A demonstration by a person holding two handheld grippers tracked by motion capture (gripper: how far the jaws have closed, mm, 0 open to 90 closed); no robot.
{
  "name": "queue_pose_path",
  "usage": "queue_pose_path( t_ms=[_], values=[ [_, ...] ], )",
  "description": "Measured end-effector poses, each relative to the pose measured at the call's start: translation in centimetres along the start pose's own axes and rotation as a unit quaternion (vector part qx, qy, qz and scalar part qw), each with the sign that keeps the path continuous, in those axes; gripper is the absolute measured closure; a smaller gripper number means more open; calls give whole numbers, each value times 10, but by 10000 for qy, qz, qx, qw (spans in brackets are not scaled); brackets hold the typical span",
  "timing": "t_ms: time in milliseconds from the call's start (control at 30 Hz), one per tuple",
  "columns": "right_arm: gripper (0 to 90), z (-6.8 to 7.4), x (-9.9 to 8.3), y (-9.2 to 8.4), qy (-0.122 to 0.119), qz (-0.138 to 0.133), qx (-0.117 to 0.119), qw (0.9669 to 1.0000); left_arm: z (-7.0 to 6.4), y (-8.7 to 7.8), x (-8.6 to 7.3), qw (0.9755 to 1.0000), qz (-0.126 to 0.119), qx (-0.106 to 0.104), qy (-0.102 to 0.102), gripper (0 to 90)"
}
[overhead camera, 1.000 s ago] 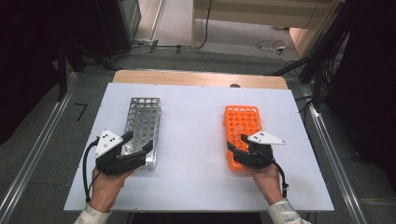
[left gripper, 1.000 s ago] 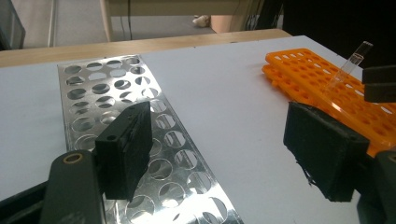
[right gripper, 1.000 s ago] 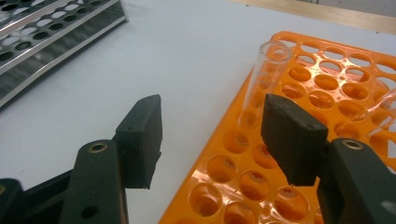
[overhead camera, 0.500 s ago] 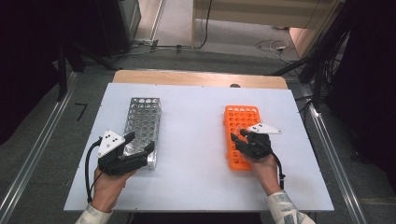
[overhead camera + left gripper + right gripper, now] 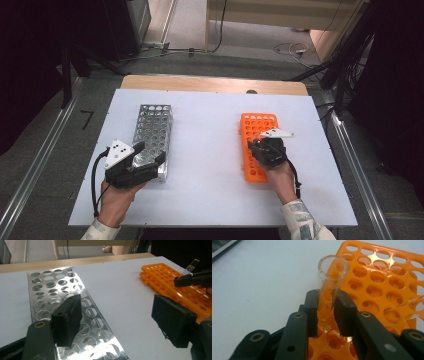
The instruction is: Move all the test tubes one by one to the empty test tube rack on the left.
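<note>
My right gripper (image 5: pixel 325 302) is shut on a clear glass test tube (image 5: pixel 333 272), holding it open end up just above the orange rack (image 5: pixel 382 277). In the high view that gripper (image 5: pixel 261 146) hangs over the near half of the orange rack (image 5: pixel 257 125). My left gripper (image 5: pixel 117 307) stands open, one jaw over the near end of the silver metal rack (image 5: pixel 50 287) and the other over bare table. The high view places it (image 5: pixel 149 151) at the near right corner of the metal rack (image 5: pixel 152 127). The left gripper view catches the tube (image 5: pixel 190 266) tilted in the right gripper (image 5: pixel 186 280).
A second clear tube (image 5: pixel 409 306) lies slanted across the orange rack's holes at the right edge. The white tabletop (image 5: pixel 205 125) separates the two racks. A wooden strip (image 5: pixel 210 82) runs along the far edge. Metal rails (image 5: pixel 35 170) flank the table.
The right gripper has shifted a little farther over the orange rack and lifted, with the tube in it. The left gripper has barely moved.
</note>
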State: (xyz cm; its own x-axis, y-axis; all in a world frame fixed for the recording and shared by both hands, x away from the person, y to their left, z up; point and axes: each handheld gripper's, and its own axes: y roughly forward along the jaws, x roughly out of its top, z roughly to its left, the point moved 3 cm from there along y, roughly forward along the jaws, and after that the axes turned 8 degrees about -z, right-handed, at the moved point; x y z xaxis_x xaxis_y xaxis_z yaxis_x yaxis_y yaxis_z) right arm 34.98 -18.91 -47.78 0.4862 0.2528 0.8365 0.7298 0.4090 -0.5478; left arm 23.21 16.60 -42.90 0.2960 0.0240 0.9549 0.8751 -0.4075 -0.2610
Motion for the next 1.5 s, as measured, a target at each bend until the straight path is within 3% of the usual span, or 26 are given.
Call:
queue_pose_path(
  t_ms=[367,733,933,1500],
  values=[
    [731,1,3,-6,-34,-178,44,9998,1,-1,0,10000,10,5,-3,246],
    [731,-1,21,-36,-59,-533,92,9985,-3,-1,3,10000,-50,-46,7,245],
    [732,1,23,-48,-119,-574,210,9981,-6,1,3,10000,-29,-90,24,245],
    [731,45,22,-54,-434,-536,841,9941,-28,15,-1,9990,170,-301,273,246]
  ],
)
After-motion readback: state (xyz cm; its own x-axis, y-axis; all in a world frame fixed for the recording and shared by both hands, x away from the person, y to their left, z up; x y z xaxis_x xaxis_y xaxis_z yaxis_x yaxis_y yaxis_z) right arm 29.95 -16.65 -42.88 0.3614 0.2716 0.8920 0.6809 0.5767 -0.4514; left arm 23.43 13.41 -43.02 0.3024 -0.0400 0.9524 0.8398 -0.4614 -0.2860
